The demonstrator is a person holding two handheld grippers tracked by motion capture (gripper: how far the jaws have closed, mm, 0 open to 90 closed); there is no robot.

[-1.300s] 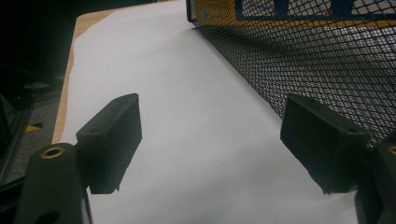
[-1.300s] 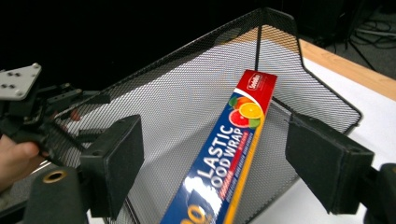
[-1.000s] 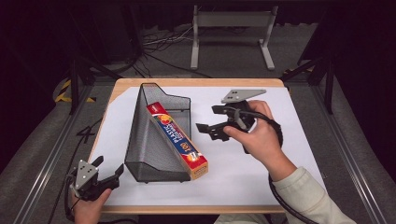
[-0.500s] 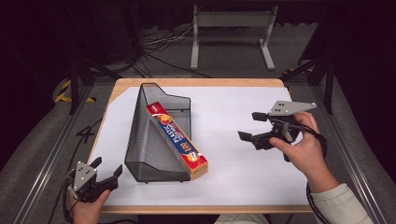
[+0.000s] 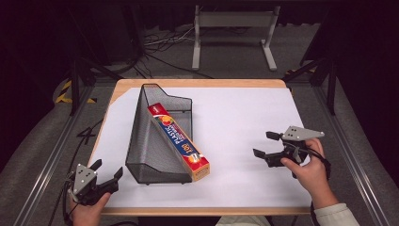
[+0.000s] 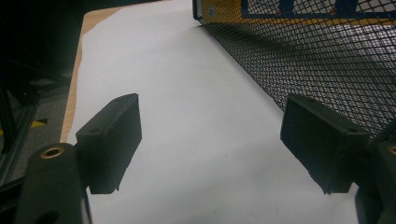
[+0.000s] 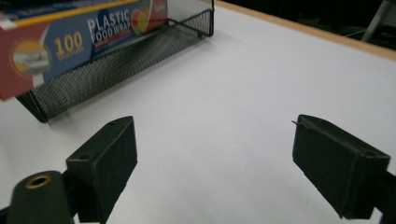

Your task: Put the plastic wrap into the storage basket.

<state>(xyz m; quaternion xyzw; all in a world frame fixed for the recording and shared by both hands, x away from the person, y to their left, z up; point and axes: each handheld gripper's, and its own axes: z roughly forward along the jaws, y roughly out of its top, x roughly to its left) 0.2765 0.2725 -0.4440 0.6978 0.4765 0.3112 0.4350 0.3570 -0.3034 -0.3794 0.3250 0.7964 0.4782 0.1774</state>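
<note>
Right tool [image 5: 266,144] sat at roughly 4 o'clock on the bench [image 5: 235,117], jaws spread wide, nothing between them. The plastic wrap box [image 5: 179,141] lay w/ one end inside the wire mesh basket [image 5: 149,141] and the near end poking out past the basket's front rim, resting on the white sheet. Long axis ran approx 11 to 5 o'clock. From the right tool the box lay off toward 9 o'clock, well apart, open bench between.

Left tool [image 5: 106,170] hung at the 7 o'clock corner, also spread, empty, near the basket's front-left corner. That one looked nearer the basket; the right seemed better placed for the box's printed side, judging by the angle.

Right tool's view gave the label: "PLASTIC FOOD WRAP", "100" on the box [image 7: 70,39], seated against the low mesh wall [image 7: 121,60]. The high view couldn't resolve that. Left tool's view showed mesh [image 6: 322,60] close at its right, box just a yellow-blue strip behind it.
</note>
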